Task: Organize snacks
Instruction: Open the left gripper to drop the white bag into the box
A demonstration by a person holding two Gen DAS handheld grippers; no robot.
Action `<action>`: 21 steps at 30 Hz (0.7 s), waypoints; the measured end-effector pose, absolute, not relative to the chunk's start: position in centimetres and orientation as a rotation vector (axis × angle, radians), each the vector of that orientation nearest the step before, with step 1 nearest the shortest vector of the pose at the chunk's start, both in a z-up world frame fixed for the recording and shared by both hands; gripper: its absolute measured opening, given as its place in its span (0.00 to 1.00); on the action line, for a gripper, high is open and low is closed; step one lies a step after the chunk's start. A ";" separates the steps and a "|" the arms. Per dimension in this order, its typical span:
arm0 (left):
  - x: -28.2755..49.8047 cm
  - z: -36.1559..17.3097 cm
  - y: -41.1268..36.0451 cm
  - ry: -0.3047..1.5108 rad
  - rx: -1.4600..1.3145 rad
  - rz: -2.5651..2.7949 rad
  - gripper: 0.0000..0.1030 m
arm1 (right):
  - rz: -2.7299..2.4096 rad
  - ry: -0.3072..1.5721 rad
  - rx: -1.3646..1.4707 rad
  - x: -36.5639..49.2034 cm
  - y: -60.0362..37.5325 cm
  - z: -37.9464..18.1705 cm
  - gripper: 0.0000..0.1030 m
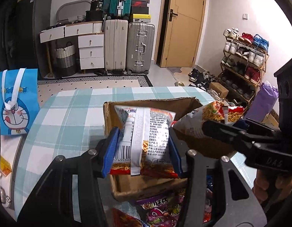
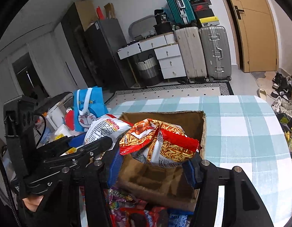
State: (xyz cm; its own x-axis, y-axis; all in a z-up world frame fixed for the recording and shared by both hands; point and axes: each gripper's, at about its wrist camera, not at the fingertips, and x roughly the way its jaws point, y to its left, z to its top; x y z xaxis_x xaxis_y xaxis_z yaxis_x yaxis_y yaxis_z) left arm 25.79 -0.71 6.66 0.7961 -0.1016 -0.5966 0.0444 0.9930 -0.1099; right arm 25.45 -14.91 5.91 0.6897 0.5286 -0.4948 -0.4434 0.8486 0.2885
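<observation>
One blue cartoon gift bag [image 1: 12, 102], flat and glossy, stands at the far left. One checked cloth covers the table [image 1: 70, 113]. One open corrugated cardboard box [image 1: 155, 102] sits at the table's centre. Two crinkled foil snack packets hang over the box. The left gripper [image 1: 142, 149] clamps the first snack packet [image 1: 146, 132], its printed back side showing, between two blue ribbed pads. The right gripper [image 2: 153, 162] clamps the second snack packet [image 2: 164, 141], red with fry print. More loose wrappers [image 1: 164, 208] lie near the box.
</observation>
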 end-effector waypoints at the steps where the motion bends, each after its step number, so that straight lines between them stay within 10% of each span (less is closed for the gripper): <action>1: 26.2 6.5 -0.8 0.650 -0.087 -0.075 0.46 | 0.541 0.602 0.145 25.7 -14.9 5.7 0.55; 12: 27.1 5.8 -2.3 0.665 -0.058 -0.113 0.47 | 0.549 0.606 0.134 26.6 -14.8 5.1 0.61; 15: 26.0 6.1 -2.0 0.662 -0.063 -0.119 0.81 | 0.555 0.580 0.108 25.4 -15.2 5.7 0.67; 21: 21.7 6.7 -1.0 0.642 -0.054 -0.106 0.99 | 0.511 0.528 0.106 21.8 -17.5 6.6 0.99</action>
State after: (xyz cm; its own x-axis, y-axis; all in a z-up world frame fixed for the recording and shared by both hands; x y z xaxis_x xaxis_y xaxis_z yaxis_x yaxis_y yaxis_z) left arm 21.72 -0.98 6.69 0.7956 -0.1150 -0.5948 0.0816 0.9932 -0.0830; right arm 21.83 -17.53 6.58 0.7422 0.4916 -0.4554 -0.4382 0.8702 0.2253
